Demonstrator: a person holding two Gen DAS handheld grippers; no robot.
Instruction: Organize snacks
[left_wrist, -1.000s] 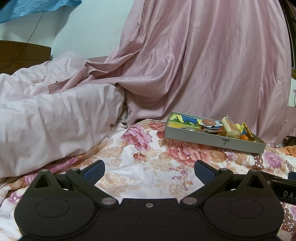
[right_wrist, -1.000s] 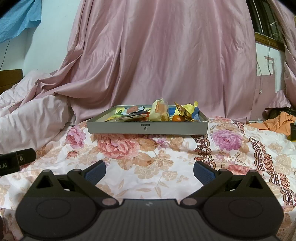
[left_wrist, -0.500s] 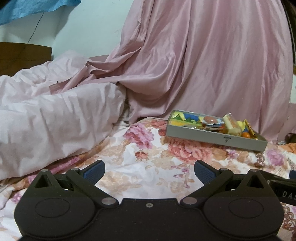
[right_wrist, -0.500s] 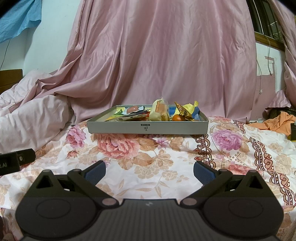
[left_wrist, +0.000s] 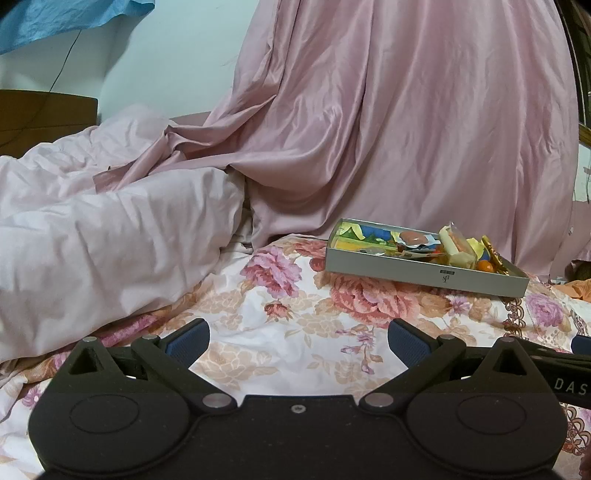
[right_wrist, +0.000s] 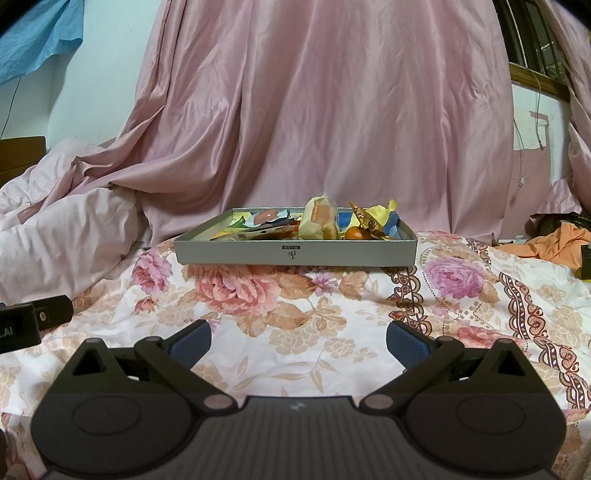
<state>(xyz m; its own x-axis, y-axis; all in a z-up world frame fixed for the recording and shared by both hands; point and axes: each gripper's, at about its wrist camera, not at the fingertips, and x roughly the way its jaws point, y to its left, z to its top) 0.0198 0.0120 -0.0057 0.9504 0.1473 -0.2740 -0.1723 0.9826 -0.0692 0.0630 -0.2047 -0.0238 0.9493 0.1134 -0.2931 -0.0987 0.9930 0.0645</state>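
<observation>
A shallow grey box (right_wrist: 295, 253) (left_wrist: 424, 271) sits on the flowered bedspread and holds several wrapped snacks. Among them are a wrapped bun (right_wrist: 319, 219) (left_wrist: 456, 247), a small orange fruit (right_wrist: 356, 233) (left_wrist: 485, 266), a gold wrapper (right_wrist: 364, 218) and a pink jelly cup (right_wrist: 267, 216) (left_wrist: 412, 236). My right gripper (right_wrist: 298, 341) is open and empty, facing the box head-on from a short way back. Further left, my left gripper (left_wrist: 297, 338) is open and empty too, with the box ahead to its right.
A pale pink duvet (left_wrist: 103, 243) is heaped on the left. Pink satin drapes (right_wrist: 332, 110) hang behind the box. Orange cloth (right_wrist: 557, 243) lies at the far right. The left gripper's body (right_wrist: 33, 321) shows at the left edge of the right wrist view.
The left gripper's view shifted slightly over the last second, the box drifting a little in the frame. The right gripper has stayed still. Both stayed open.
</observation>
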